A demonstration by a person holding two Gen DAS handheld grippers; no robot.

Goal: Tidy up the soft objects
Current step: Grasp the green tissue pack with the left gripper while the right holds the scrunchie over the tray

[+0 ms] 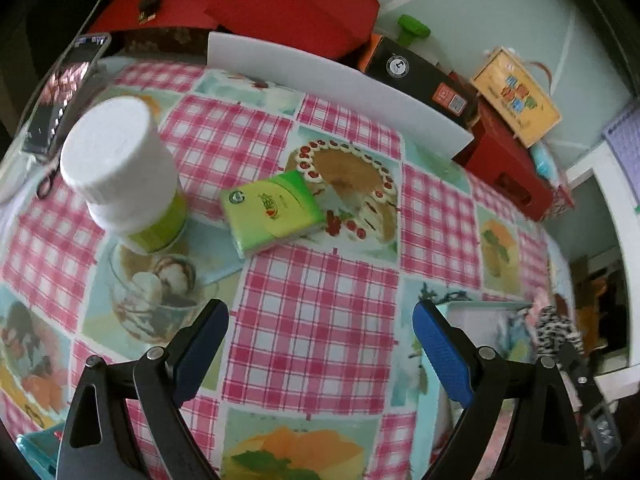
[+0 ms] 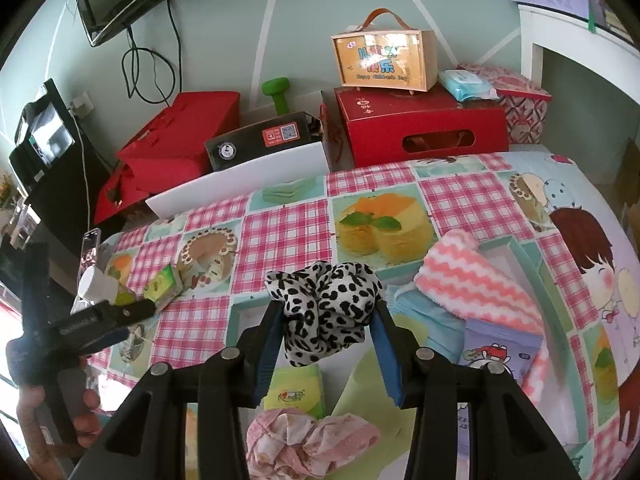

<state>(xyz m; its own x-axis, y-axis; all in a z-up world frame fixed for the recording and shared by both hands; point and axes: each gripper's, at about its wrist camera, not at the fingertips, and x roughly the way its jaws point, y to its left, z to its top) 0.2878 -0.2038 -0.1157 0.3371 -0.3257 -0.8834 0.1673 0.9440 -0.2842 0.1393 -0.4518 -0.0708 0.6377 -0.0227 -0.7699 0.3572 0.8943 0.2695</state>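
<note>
Left gripper [image 1: 320,344] hovers spread over the checked tablecloth [image 1: 312,320].
Ahead and slightly left lies a green tissue pack [image 1: 274,212]; further left stands a white-capped bottle [image 1: 124,172]. A black-and-white spotted cloth [image 1: 554,330] shows, blurred, at far right.

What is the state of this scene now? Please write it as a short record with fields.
right gripper: the right gripper is shut on the black-and-white spotted fabric scrunchie
left gripper: the left gripper is open and holds nothing
on table: green tissue pack; white-capped plastic bottle
below right gripper: pink patterned fabric scrunchie; pink-and-white zigzag towel
surface: pink checked tablecloth
</note>
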